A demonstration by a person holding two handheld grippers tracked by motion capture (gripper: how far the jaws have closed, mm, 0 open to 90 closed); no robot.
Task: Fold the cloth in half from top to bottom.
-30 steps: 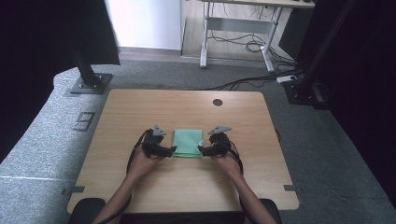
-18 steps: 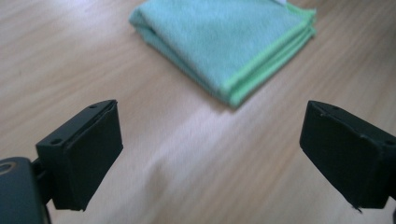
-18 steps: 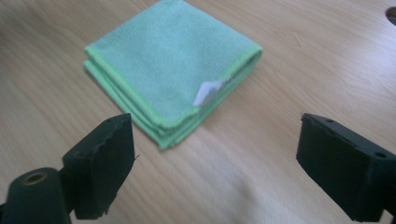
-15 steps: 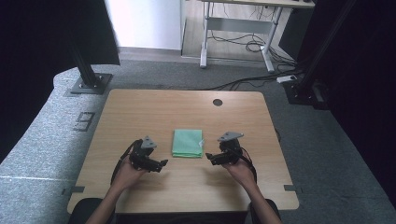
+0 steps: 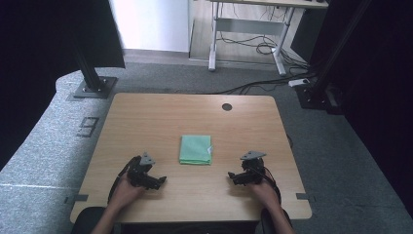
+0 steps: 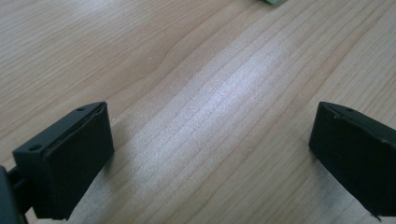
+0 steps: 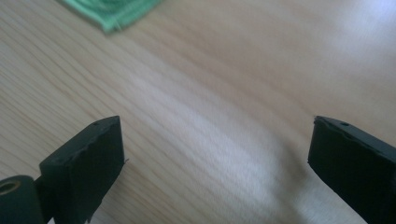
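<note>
A folded green cloth (image 5: 196, 149) lies flat at the middle of the wooden table (image 5: 160, 117). My left gripper (image 5: 159, 181) rests low near the table's front left, a hand's width away from the cloth. My right gripper (image 5: 232, 176) sits at the front right, likewise apart from it. Both have just been opening their jaws, and nothing is between them. In the left gripper view the gripper (image 6: 210, 154) stands wide over bare wood, with a sliver of cloth (image 6: 275, 2) at the top edge. In the right gripper view the gripper (image 7: 215, 158) is wide too, a cloth corner (image 7: 112, 10) at upper left.
A round cable hole (image 5: 227, 107) sits near the table's far edge. Black frame posts (image 5: 87, 73) stand on the grey floor at the far left and right. Cables (image 5: 253, 85) run across the floor behind the table.
Both grippers have drawn back from the cloth's sides toward the table's front edge and outward, leaving the folded cloth lying free at the middle.
</note>
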